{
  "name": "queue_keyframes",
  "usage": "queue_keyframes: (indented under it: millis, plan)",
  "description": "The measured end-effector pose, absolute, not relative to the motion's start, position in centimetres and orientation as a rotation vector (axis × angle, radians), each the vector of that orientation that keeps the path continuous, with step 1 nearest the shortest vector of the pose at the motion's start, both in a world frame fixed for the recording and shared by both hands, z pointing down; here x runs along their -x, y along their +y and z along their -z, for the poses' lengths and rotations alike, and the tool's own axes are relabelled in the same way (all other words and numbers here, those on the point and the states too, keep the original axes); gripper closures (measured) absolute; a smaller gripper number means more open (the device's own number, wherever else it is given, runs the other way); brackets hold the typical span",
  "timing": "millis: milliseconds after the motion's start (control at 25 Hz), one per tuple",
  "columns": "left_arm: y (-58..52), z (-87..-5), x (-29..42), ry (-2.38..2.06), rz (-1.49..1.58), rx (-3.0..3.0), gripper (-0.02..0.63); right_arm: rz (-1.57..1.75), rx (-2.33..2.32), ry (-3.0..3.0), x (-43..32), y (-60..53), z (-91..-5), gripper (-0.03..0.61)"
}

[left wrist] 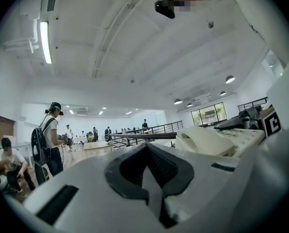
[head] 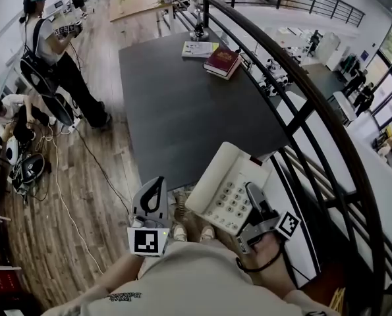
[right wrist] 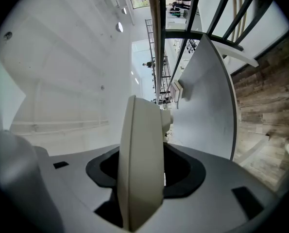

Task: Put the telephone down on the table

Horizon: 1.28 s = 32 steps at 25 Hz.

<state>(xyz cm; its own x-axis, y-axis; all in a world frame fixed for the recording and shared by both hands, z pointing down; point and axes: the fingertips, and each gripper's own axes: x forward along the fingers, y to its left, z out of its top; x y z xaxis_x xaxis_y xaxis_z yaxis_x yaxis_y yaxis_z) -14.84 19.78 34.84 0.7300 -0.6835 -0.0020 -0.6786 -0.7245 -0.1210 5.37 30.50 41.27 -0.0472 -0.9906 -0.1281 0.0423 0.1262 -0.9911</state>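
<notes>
A cream desk telephone (head: pixel 225 188) with its handset on the cradle hangs tilted above the near right corner of the dark grey table (head: pixel 182 104). My right gripper (head: pixel 252 201) is shut on the telephone's near right edge. In the right gripper view the telephone (right wrist: pixel 140 164) stands edge-on between the jaws, which press on both its sides. My left gripper (head: pixel 155 193) hovers to the left of the phone, shut with nothing in it. In the left gripper view its jaws (left wrist: pixel 151 178) meet, and the telephone (left wrist: pixel 207 140) shows at the right.
A red book (head: pixel 222 61) and a white booklet (head: pixel 199 48) lie at the table's far end. A black curved railing (head: pixel 314 104) runs close along the table's right side. A person (head: pixel 57 58) stands on the wooden floor at the left; another crouches by cables (head: pixel 64 196).
</notes>
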Motion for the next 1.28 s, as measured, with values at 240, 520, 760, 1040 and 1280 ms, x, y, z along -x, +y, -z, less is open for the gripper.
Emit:
queue_keyframes:
  millis: [240, 520, 760, 1040, 1280]
  plan:
    - [19.8, -35.7, 13.7, 1.153, 0.125, 2.822, 0.611, 1.205, 1.065, 1.276, -6.7, 30.7, -41.6, 0.367]
    - [19.9, -35.8, 11.8, 1.238, 0.114, 2.863, 0.611, 1.233, 1.017, 1.294, -8.5, 30.5, -41.6, 0.367]
    - [18.3, -36.4, 11.7, 1.265, 0.135, 2.825, 0.611, 1.247, 0.998, 1.328, -8.9, 27.7, -41.9, 0.364]
    - [16.5, -35.5, 11.5, 1.253, 0.096, 2.766, 0.611, 1.264, 0.985, 1.389, -8.3, 24.5, -41.8, 0.364]
    - [11.6, -35.5, 10.7, 1.232, 0.029, 2.791, 0.611, 1.284, 0.997, 1.428, -8.5, 19.6, -42.4, 0.365]
